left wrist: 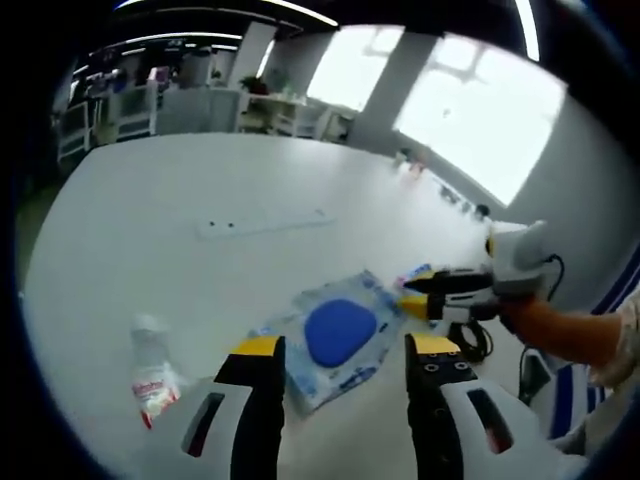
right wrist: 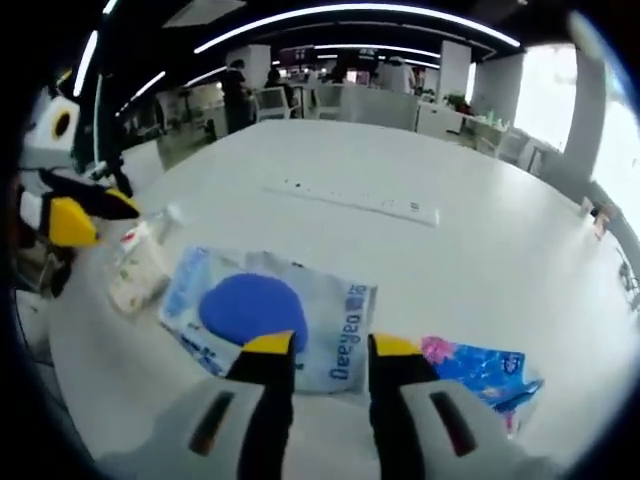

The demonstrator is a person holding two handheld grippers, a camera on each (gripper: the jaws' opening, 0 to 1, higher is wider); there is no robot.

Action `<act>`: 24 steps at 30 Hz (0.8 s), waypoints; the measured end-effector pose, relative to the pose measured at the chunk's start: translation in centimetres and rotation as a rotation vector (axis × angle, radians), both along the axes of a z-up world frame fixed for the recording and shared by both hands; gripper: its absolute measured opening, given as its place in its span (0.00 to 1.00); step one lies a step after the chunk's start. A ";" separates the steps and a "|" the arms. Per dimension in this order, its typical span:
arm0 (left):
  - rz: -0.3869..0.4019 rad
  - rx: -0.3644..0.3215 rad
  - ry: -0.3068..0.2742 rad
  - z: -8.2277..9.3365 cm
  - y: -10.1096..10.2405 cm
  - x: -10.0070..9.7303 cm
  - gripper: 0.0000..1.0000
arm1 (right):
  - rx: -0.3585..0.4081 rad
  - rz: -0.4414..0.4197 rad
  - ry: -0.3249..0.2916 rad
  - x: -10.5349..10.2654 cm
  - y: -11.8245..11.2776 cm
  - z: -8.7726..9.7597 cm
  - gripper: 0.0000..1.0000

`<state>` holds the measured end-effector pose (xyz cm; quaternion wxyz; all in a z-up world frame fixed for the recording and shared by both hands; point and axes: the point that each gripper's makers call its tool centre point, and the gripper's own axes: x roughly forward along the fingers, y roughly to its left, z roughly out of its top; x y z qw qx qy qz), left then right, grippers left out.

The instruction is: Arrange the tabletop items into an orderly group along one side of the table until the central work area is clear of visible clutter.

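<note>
A flat wipes pack [left wrist: 340, 332] with a round blue lid lies on the white table [left wrist: 200, 180], just beyond my left gripper [left wrist: 345, 347], which is open with nothing between its jaws. A small clear bottle [left wrist: 152, 375] with a red-and-white label lies on its side to the left. My right gripper [left wrist: 408, 297] comes in from the right over a blue-and-pink packet [left wrist: 415, 272]. In the right gripper view, my right gripper [right wrist: 332, 347] is open above the near edge of the wipes pack [right wrist: 255, 305]. The packet [right wrist: 480, 370] lies to its right, the bottle [right wrist: 140, 265] and left gripper [right wrist: 100, 215] to the left.
A white power strip [left wrist: 262, 224] lies across the middle of the table, and again in the right gripper view [right wrist: 350, 200]. A black cable [left wrist: 472, 342] coils near the table's right edge. Desks, chairs and people stand in the room behind.
</note>
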<state>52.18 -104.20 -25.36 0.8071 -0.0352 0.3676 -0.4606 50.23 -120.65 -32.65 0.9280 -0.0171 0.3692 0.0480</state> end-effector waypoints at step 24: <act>-0.015 -0.019 0.001 -0.8 -0.2 0.3 0.42 | -0.012 -0.028 0.089 -0.1 -0.5 -3.0 0.23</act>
